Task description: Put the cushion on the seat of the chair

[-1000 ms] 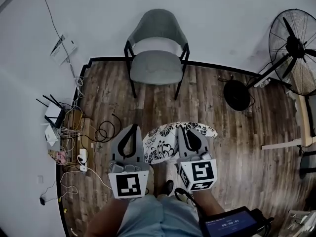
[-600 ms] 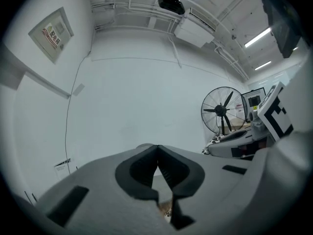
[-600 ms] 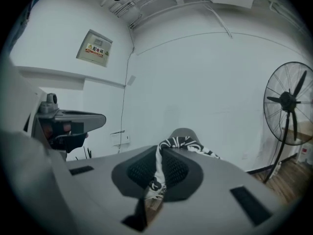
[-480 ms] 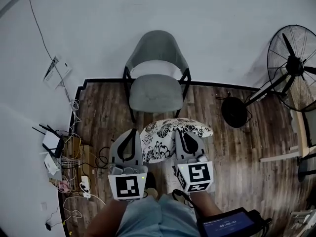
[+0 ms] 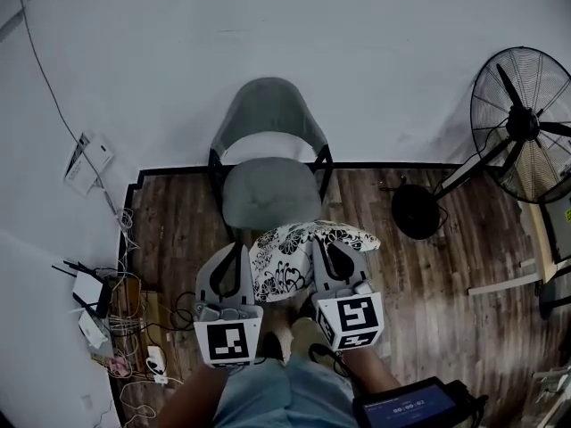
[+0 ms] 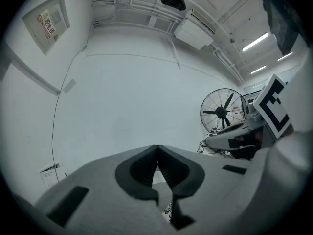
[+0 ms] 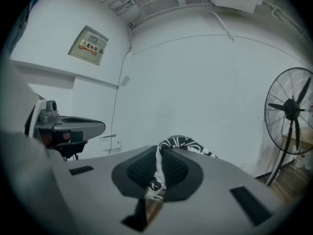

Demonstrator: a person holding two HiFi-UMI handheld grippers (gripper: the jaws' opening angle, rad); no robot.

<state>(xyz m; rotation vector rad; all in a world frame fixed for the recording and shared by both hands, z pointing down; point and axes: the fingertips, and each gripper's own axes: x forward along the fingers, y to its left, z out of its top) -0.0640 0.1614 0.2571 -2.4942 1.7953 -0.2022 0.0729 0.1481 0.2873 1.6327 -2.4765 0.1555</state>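
The left gripper and right gripper pinch the cushion tight, up in the air at 6 o'clock from the chair, not on its seat yet.

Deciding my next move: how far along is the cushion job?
Done: the cushion is picked up, pinched in the right hand-held gripper, with the left hand-held gripper shut beside it. In hand: it hangs just short of the chair. Left: lay it on the bare seat and let go.

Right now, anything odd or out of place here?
Only a tangle of cables and a router on the floor by the left wall. The cushion hangs pinched in the right hand-held gripper, off the chair.
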